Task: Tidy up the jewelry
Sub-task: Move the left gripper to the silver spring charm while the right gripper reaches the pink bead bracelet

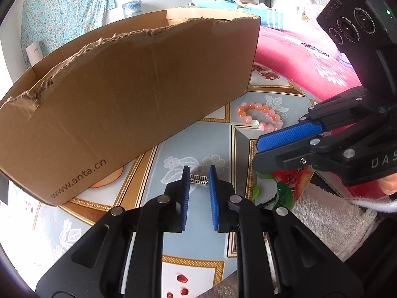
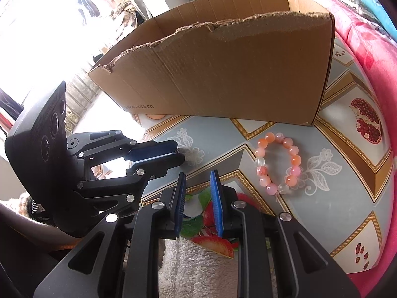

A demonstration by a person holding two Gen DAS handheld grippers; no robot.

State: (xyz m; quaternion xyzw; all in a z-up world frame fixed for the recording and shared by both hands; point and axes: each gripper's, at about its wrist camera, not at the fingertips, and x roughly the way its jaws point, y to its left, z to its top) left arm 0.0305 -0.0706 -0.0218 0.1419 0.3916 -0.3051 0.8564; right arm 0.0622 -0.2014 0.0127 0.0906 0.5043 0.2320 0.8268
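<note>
in the left wrist view, the left tool (image 1: 198, 175) sits at lower centre of the frame, its two blue pads clamped on a small silver jewelry piece (image 1: 198, 180) with a row of tiny links, held just over the patterned worktop (image 1: 198, 236). the pads stand close together with only that piece between them. a torn cardboard box (image 1: 129, 94) printed with "www.anta.cn" fills the upper left and centre, standing on the worktop. a bead bracelet (image 1: 260, 116) of orange, pink and clear beads lies flat right of centre, near the box's right end. the right tool (image 1: 285, 144) comes in from the right edge, its blue pad just below the bracelet; from this angle its jaws look nearly together and nothing shows between them. a pink blanket (image 1: 297, 57) lies at upper right, and a fuzzy white sleeve (image 1: 330, 213) at lower right.

in the right wrist view, the right tool (image 2: 198, 176) is at lower centre, its blue pads a narrow gap apart with nothing gripped. the bead bracelet (image 2: 279, 164) lies on the worktop (image 2: 322, 206) right of centre, apart from the pads. the cardboard box (image 2: 223, 74) stands across the upper middle. the left tool (image 2: 177, 155) reaches in from the left, pads close together; the silver piece is only a sliver at its tip. the pink blanket (image 2: 379, 49) runs down the right edge.
</note>
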